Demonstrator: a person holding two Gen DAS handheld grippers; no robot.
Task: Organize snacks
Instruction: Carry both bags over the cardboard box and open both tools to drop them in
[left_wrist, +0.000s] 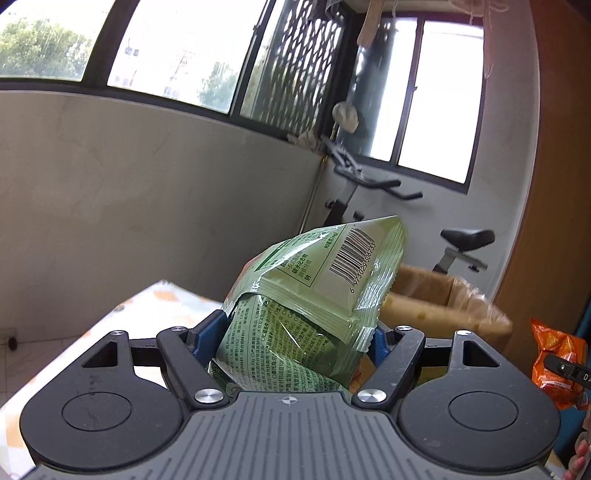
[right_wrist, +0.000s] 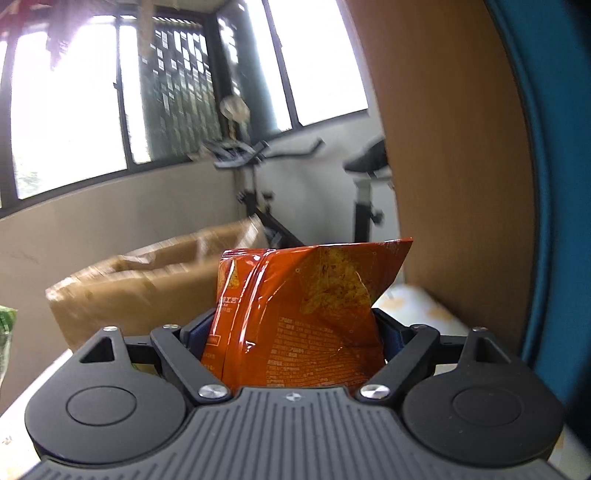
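Note:
My left gripper (left_wrist: 295, 339) is shut on a green snack bag (left_wrist: 314, 288), held upright above the table with its barcode facing me. My right gripper (right_wrist: 291, 332) is shut on an orange snack bag (right_wrist: 306, 310), also raised. The orange bag also shows at the right edge of the left wrist view (left_wrist: 554, 362), and a sliver of the green bag shows at the left edge of the right wrist view (right_wrist: 5, 325). An open cardboard box (left_wrist: 443, 306) stands just beyond both bags; in the right wrist view the box (right_wrist: 147, 288) is ahead to the left.
A table with a patterned cloth (left_wrist: 155, 306) lies below. An exercise bike (left_wrist: 458, 243) stands behind the box by the windows. A wooden panel (right_wrist: 454, 166) and a teal surface (right_wrist: 554, 184) are on the right.

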